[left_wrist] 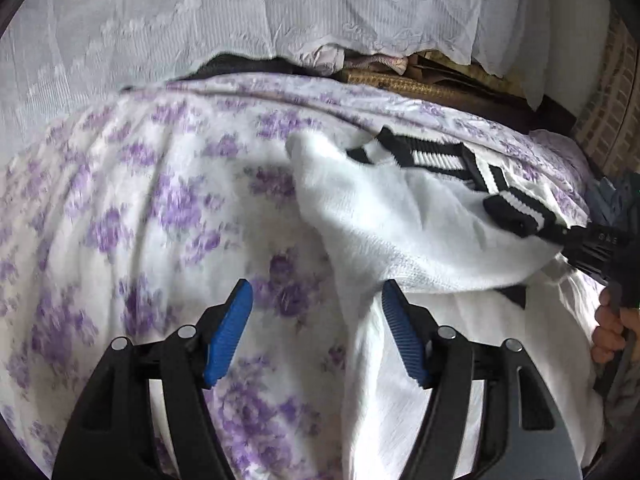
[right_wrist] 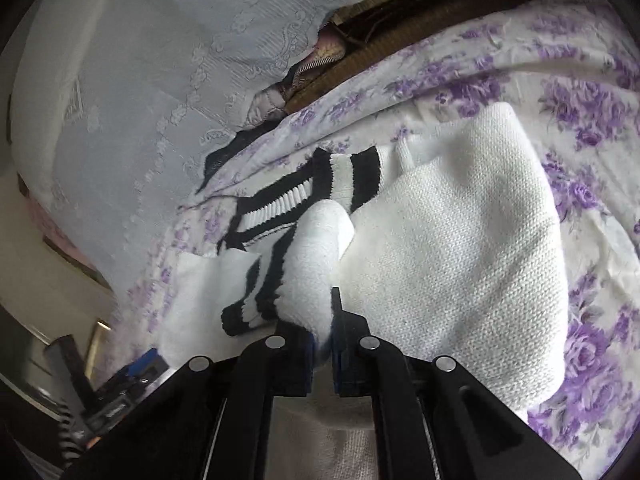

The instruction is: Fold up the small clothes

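Blue-padded, the left gripper (left_wrist: 316, 328) hangs wide open and empty over the floral bedspread (left_wrist: 140, 200), the white knit garment (left_wrist: 400, 232) lying up-right of it (nearer the right gripper (right_wrist: 322, 344), clamped on its striped cuff (right_wrist: 272, 288)).

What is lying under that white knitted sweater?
The white knitted sweater lies on a purple-flowered bedsheet, which shows all around it. Anything between the two is covered from view.

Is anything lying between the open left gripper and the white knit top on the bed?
Nothing visible. The left gripper stands open over the floral sheet, and the white knit top lies just ahead with only bare sheet between. The right gripper pinches its edge.
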The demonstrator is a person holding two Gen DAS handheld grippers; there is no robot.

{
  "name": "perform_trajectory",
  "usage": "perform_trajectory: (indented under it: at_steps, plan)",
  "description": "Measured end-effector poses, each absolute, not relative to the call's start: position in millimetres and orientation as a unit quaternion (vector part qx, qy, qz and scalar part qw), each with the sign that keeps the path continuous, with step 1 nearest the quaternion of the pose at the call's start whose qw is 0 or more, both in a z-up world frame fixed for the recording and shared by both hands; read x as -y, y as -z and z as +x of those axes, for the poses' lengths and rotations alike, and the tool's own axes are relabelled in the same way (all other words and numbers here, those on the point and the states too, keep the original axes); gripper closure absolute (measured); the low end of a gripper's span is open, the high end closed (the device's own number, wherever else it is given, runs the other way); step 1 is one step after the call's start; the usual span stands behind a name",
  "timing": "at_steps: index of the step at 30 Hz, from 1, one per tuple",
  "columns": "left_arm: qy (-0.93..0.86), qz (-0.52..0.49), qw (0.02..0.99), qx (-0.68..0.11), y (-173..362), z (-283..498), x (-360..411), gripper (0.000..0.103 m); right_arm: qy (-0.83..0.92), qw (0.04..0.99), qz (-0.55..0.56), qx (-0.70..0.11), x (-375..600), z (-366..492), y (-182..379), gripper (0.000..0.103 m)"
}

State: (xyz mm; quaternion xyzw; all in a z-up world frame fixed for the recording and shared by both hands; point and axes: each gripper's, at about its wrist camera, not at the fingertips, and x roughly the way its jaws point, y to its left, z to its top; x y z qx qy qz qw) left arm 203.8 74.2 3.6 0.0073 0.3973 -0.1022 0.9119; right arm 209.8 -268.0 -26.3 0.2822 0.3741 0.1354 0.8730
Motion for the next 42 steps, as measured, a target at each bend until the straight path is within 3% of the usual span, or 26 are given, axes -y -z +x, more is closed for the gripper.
perform_trajectory:
  at_steps: [1,2,6,8,12,15,18,20,21,22,24,28,32,35,37,38,42]
  plan:
    - [0.098,0.015,0.916,-0.388,-9,205,-69,0.038,-0.125,0.881,0.262,-0.373,264,207,23,0.069]
    - [0.093,0.021,0.921,-0.379,-14,206,-64,0.037,-0.115,0.890,0.239,-0.371,260,204,20,0.065]
    - [0.092,0.027,0.929,-0.357,-35,207,-52,0.035,-0.077,0.921,0.109,-0.365,235,197,2,0.064]
    - [0.094,0.028,0.932,-0.349,-38,206,-49,0.023,-0.057,0.932,0.036,-0.357,221,196,-1,0.064]
    - [0.079,0.059,0.909,-0.404,-2,235,-38,0.022,-0.002,0.935,-0.141,-0.327,184,193,-5,0.058]
    - [0.097,-0.012,0.894,-0.438,28,250,-56,0.019,0.006,0.920,-0.252,-0.300,157,189,-1,0.053]
    - [0.115,-0.065,0.884,-0.447,28,253,-73,0.019,0.002,0.907,-0.316,-0.278,138,187,10,0.056]
    - [0.112,-0.050,0.889,-0.441,28,249,-69,0.019,-0.022,0.925,-0.243,-0.293,151,191,2,0.090]
    - [0.109,-0.041,0.892,-0.438,27,248,-67,0.019,-0.040,0.935,-0.144,-0.320,173,199,-4,0.096]
    - [0.108,-0.039,0.892,-0.437,27,247,-67,0.018,-0.052,0.935,0.011,-0.350,217,210,-6,0.089]
    - [0.114,-0.046,0.890,-0.439,28,247,-69,0.014,-0.034,0.907,0.197,-0.369,280,211,10,0.057]
    - [0.110,-0.030,0.893,-0.436,29,245,-63,0.011,-0.023,0.909,0.208,-0.360,302,186,13,0.060]
    - [0.110,-0.038,0.892,-0.437,29,246,-67,0.010,-0.027,0.868,0.357,-0.345,346,180,24,0.061]
    - [0.108,-0.034,0.893,-0.435,29,245,-66,0.010,-0.025,0.876,0.349,-0.332,352,177,25,0.062]
    - [0.101,-0.033,0.896,-0.430,28,243,-67,0.010,-0.036,0.880,0.347,-0.322,347,180,25,0.069]
    - [0.093,-0.031,0.900,-0.426,26,242,-68,0.011,-0.031,0.889,0.329,-0.318,344,181,23,0.084]
    - [0.051,-0.024,0.911,-0.409,22,240,-76,0.011,-0.043,0.920,0.266,-0.286,328,187,3,0.090]
